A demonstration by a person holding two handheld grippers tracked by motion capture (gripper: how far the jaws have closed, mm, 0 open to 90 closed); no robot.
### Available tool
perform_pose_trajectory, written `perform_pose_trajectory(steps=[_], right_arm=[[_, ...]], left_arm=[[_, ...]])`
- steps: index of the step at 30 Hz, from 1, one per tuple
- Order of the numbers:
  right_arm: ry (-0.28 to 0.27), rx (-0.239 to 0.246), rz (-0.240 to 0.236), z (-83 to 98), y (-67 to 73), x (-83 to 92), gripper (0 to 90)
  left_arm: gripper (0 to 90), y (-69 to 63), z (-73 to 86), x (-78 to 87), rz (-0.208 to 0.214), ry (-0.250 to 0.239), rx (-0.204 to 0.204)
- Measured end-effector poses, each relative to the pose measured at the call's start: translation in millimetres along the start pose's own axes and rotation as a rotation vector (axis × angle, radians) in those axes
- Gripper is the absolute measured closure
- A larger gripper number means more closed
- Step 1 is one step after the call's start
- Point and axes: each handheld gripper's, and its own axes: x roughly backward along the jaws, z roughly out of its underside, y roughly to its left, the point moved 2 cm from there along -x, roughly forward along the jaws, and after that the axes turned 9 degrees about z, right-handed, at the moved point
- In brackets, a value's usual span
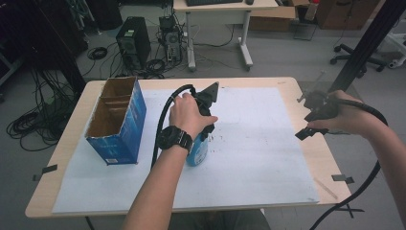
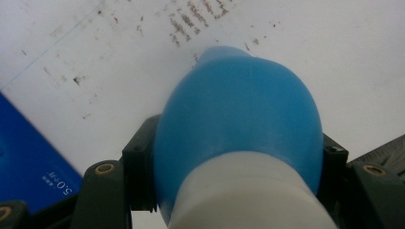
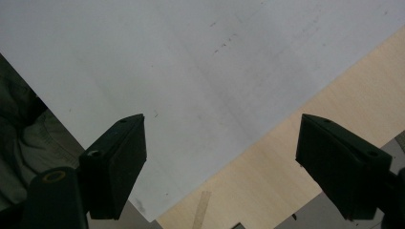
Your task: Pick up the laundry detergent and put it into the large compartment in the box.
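In the high view, the left gripper (image 1: 207, 125) sits at the centre of the frame, clamped on a blue bottle (image 1: 197, 152) that stands on the white sheet (image 1: 258, 143) covering the table (image 1: 72, 120). The left hand (image 1: 189, 115) comes down on it from above, which suits a lift or a short carry. At left of the frame stands a blue cardboard box (image 1: 125, 125), open at the top, with dividers making compartments; those I can see into look empty, though the shadowed depths are hard to judge. It seems the likely home for the bottle. The right gripper (image 1: 313, 125) hangs at the right edge of the frame, over the table's border, kept clear of the work.

In the left gripper view, the bottle (image 2: 239, 129) bulges between the black jaws, blue body over a white part at bottom centre, squeezed on both flanks. A corner of the box (image 2: 28, 162) shows at lower left.

In the right gripper view, the jaws stand wide apart, holding nothing, above the sheet (image 3: 167, 71) and bare wood (image 3: 310, 157).
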Motion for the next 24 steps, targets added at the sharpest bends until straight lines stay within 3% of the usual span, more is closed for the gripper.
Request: perform_pose_trajectory(steps=[24], right_arm=[[-0.016, 0.004, 0.003, -3.8, -1.9, 13.0, 17.7]], left_arm=[[37.2, -1.4, 4.3, 53.1, 0.014, 0.018, 0.003]])
